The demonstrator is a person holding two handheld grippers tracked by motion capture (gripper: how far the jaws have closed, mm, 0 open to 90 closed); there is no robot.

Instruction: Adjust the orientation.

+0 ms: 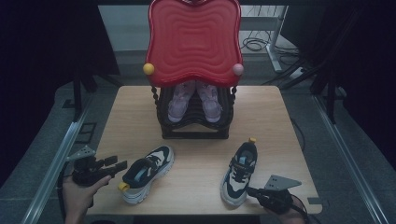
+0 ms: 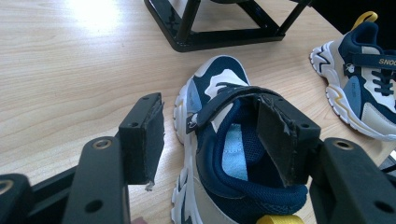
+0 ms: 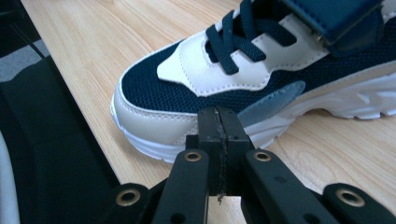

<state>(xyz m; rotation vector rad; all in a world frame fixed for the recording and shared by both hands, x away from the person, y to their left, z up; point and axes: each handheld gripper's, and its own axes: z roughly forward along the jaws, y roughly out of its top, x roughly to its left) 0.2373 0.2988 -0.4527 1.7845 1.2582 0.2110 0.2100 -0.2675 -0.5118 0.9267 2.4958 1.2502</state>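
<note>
The right gripper [image 3: 218, 122] rose from the bottom edge on two black metal arms with brass-ringed bolt holes; its jaws stood pressed flat together, pad against pad, with nothing between them; their tips sat just before the toe of a navy mesh sneaker with white and beige leather panels [image 3: 243, 74], at its pale rubber toe bumper, though contact could not be told; the sneaker lay on its sole across a light wooden tabletop [image 3: 93, 51]; dark navy laces [image 3: 243, 39] crossed its upper, and a navy strap [image 3: 334, 16] ran over the tongue; a dusty-blue side patch [image 3: 275, 100] sat above the white ridged sole [image 3: 355, 100]; beyond the table's edge lay a dark floor [image 3: 42, 154].
</note>
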